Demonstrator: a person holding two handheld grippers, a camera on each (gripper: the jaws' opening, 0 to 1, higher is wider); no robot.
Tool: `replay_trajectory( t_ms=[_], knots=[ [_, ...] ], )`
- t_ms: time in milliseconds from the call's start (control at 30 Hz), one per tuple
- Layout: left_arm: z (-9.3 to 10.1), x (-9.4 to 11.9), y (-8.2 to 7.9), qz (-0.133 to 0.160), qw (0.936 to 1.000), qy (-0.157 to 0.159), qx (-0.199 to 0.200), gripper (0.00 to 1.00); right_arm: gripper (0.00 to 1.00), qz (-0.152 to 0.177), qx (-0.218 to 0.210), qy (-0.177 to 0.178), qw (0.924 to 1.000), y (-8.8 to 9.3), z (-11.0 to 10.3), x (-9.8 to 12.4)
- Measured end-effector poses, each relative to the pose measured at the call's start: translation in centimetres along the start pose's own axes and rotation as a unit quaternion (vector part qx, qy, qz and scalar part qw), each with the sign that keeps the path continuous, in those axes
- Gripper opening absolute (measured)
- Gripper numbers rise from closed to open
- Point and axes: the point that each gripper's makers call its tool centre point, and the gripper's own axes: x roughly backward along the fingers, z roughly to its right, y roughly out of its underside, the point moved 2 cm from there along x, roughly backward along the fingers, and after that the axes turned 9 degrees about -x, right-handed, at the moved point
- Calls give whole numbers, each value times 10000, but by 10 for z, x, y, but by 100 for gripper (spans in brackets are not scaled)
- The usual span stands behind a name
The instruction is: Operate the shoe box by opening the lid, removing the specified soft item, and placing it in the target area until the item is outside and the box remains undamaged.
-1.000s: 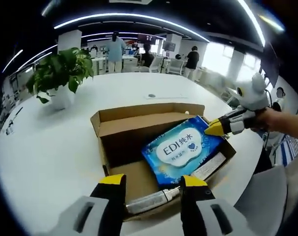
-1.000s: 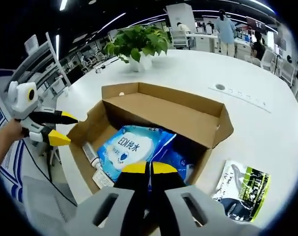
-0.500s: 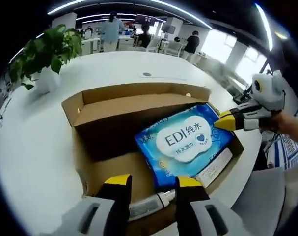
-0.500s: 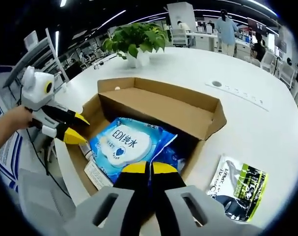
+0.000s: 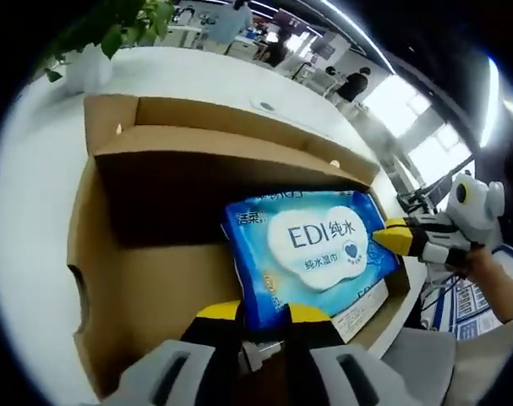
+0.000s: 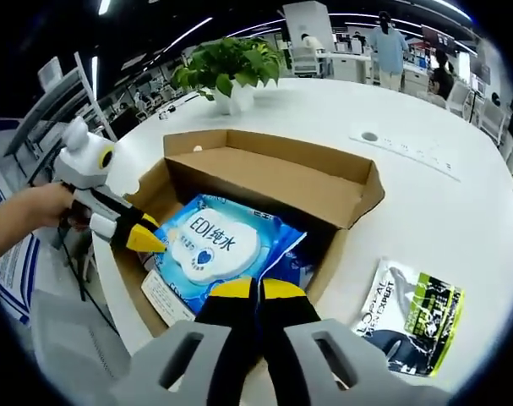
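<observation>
Already the cardboard shoe box (image 6: 273, 182) stood open on the white round table (image 6: 459, 203), its lid folded back toward the potted plant (image 6: 226, 68) at the table's far side. Inside lay a blue wet-wipes pack (image 6: 218, 249) printed "EDI", tilted, with one end raised near the right gripper (image 6: 256, 292). That gripper's yellow-tipped jaws were pressed together, and a blue fold of the pack's edge sat right at their tips; whether they truly pinched it, I could not tell.

From the left gripper view, the same wet-wipes pack (image 5: 311, 249) covered most of the box floor, its near edge lying just above the left gripper (image 5: 260, 315). The left gripper's jaws stood a little apart, with a pale tube-like item between them at the box's near wall; the jaws did not appear to grip anything. The right gripper (image 5: 404, 239) entered from the right, held in a person's hand (image 5: 484, 266), its tip touching the pack's far edge. In the right gripper view the left gripper (image 6: 133, 235) reached in by the box's left side, its tip at the pack's corner.

A green and black printed packet (image 6: 412, 317) lay flat on the table just beside the box. People stood among desks in the office behind.
</observation>
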Motion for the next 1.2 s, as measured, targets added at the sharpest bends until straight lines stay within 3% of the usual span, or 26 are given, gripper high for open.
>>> replay_trajectory(
  t_ms=[467,867,1200],
  knots=[
    [0,1,-4,79,9998,-91,149,5,0,78,-521,-69,9986,3,1,3],
    [6,20,-9,314,9993,-182,91,3,0,240,-900,-351,9950,0,-7,14],
    [22,37,-16,536,9983,-221,-87,3,0,364,-934,-476,9938,-4,-12,27]
  ],
)
